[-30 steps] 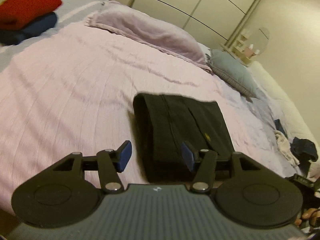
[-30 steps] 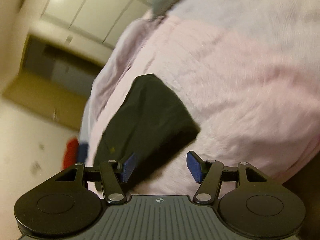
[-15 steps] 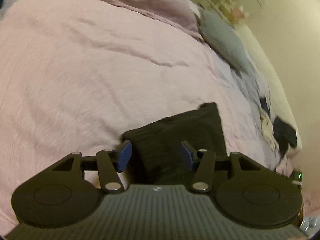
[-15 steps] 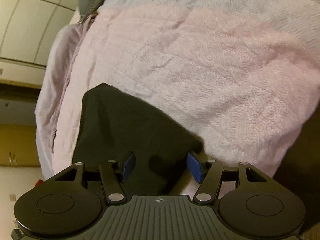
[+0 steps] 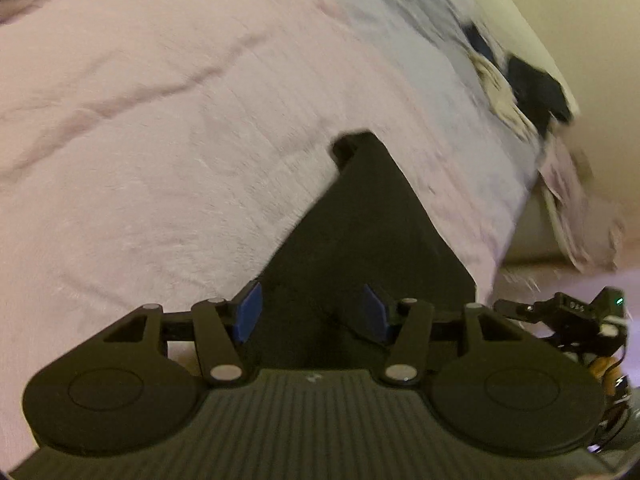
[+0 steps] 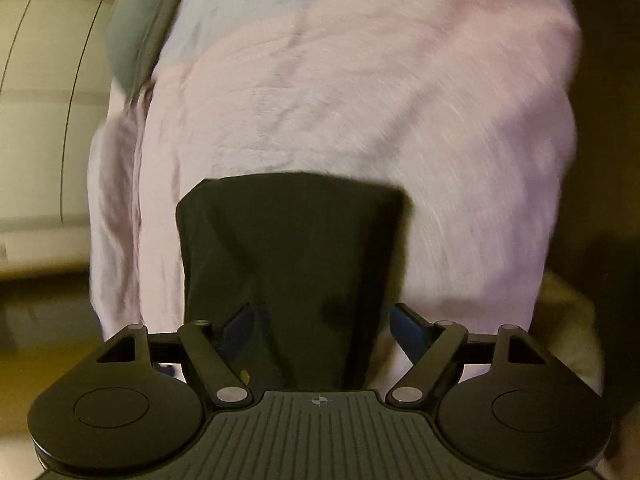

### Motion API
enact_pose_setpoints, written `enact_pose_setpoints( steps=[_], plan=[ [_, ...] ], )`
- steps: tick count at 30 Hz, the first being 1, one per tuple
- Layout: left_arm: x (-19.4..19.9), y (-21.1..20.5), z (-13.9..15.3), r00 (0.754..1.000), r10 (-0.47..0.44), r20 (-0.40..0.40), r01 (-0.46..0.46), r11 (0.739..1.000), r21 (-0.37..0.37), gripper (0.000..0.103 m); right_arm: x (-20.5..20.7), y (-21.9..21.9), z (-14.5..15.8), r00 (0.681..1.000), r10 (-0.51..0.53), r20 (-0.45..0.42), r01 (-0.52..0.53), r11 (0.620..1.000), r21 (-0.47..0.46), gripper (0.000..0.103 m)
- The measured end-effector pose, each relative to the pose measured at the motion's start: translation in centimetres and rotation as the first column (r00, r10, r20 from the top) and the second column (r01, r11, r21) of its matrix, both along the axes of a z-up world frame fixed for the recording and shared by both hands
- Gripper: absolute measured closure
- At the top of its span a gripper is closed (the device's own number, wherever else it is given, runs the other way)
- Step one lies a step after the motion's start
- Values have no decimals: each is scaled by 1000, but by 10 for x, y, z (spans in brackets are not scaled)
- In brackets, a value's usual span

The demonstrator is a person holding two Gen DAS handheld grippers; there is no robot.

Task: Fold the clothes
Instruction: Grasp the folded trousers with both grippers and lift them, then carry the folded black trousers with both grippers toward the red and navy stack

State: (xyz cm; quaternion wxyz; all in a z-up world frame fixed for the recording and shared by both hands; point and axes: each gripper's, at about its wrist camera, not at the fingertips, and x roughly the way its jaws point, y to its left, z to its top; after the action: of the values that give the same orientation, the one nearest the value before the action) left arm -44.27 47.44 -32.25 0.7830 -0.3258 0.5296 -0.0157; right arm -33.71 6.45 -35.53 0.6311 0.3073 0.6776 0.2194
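A folded black garment (image 5: pixel 360 224) lies on a pink bed cover (image 5: pixel 160 120) near the bed's edge. In the left wrist view my left gripper (image 5: pixel 312 312) is open, its blue pads on either side of the garment's near corner. In the right wrist view the same garment (image 6: pixel 296 248) runs between the open fingers of my right gripper (image 6: pixel 320 328). The right gripper's body (image 5: pixel 576 320) shows at the right edge of the left wrist view. I cannot tell whether any pad touches the cloth.
Loose dark and pale clothes (image 5: pixel 520 80) lie along the bed's far side by the wall. A grey-blue pillow (image 6: pixel 136 40) and white wardrobe doors (image 6: pixel 44 120) are at the head end. The bed edge drops off at the right (image 6: pixel 560 240).
Both grippers have moved in low over the black garment, so it now reaches in between each pair of fingers. The views have swung; the red and blue pile has left the frame.
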Motion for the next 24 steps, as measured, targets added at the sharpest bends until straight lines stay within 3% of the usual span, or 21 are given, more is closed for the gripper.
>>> enact_pose_setpoints(
  steps=[6,10,15,24],
  plan=[
    [2,8,-23,989,-147,2,147,988,-43,49,-85,-14,-24,955,-297,-27,298,949,101,25],
    [-1,16,-37,985,-171,11,171,982,-77,46,-106,-8,-34,919,-394,15,386,907,168,25],
    [3,22,-61,983,-183,21,185,974,-128,38,-96,8,-51,918,-395,29,385,907,171,25],
    [25,20,-106,993,-111,33,115,927,-356,33,-83,24,-70,925,-377,39,361,908,214,25]
  ],
)
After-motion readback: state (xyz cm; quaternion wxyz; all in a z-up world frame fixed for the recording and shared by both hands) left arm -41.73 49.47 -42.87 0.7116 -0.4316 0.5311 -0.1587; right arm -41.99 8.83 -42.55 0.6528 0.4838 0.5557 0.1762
